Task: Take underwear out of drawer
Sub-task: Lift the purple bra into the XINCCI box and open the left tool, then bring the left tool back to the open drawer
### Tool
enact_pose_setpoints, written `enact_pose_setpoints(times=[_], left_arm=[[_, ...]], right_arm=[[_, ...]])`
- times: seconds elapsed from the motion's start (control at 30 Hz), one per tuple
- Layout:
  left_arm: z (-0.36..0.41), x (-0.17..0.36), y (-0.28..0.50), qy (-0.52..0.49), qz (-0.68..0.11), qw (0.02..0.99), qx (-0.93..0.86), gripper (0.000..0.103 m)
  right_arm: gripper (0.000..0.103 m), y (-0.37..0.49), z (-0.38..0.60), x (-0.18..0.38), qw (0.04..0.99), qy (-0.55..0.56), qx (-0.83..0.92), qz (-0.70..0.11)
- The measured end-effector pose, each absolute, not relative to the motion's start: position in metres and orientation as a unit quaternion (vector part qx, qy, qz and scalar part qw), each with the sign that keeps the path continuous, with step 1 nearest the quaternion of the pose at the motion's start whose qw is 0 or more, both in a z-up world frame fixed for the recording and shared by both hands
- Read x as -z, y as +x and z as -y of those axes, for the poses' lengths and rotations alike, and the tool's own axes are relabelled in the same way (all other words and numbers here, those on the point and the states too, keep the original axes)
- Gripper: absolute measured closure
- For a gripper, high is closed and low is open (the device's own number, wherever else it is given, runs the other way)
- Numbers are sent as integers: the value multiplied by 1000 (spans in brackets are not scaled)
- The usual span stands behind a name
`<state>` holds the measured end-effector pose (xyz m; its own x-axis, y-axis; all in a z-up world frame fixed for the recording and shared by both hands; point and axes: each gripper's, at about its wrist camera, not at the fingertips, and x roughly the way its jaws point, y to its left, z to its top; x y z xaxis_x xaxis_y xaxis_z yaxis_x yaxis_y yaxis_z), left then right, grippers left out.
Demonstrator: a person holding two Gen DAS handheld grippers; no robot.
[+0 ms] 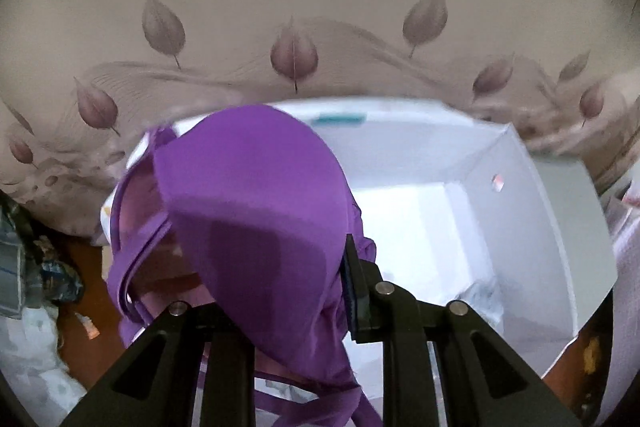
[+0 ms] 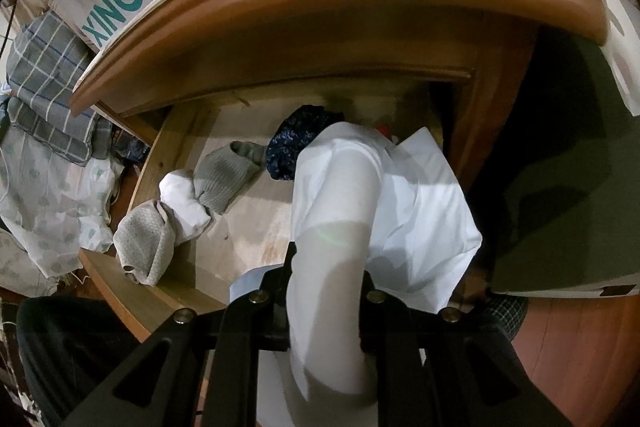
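— Purple bra (image 1: 256, 211) clamped in left gripper (image 1: 280, 291), hanging just above white box (image 1: 516, 163) on the bed. Why there?
— Probably lined up for dropping in.
— Right gripper (image 2: 326, 291)?
— Pinched on white garment (image 2: 360, 195), over open drawer (image 2: 248, 227), below white box. Likely lifting it clear.

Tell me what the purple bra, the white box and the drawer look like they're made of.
Purple bra: smooth, matte stretch fabric over a moulded cup that holds its dome, probably foam padded. White box: thin, flat, stiff walls with sharp folded corners, likely cardboard. Drawer: pale bare wood with visible grain; its side rail looks unvarnished.
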<state>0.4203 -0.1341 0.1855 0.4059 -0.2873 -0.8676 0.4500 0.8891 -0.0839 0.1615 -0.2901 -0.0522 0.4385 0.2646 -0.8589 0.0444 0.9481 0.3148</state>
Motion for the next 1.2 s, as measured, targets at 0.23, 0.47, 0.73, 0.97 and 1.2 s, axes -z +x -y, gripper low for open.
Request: enact_pose_setpoints(times=[0.23,0.47,0.73,0.97,1.2], left_arm=[[135,-167,421,84,-528,818,211,75],[125,-176,422,80,-515,834,184,55],[106,-218,407,51,-465,862,195,41],[78,-250,358,46,-400,899,175,35],[29,-240,298,44,-364,923,114,30]], right_arm=[[88,162,288,51,836,147,-65,-524],[88,162,288,51,836,147,-66,-525],[88,162,288,52,837,141,-66,-525],[88,161,286,52,839,137,-63,-524],[88,158,283,49,844,128,-62,-516]])
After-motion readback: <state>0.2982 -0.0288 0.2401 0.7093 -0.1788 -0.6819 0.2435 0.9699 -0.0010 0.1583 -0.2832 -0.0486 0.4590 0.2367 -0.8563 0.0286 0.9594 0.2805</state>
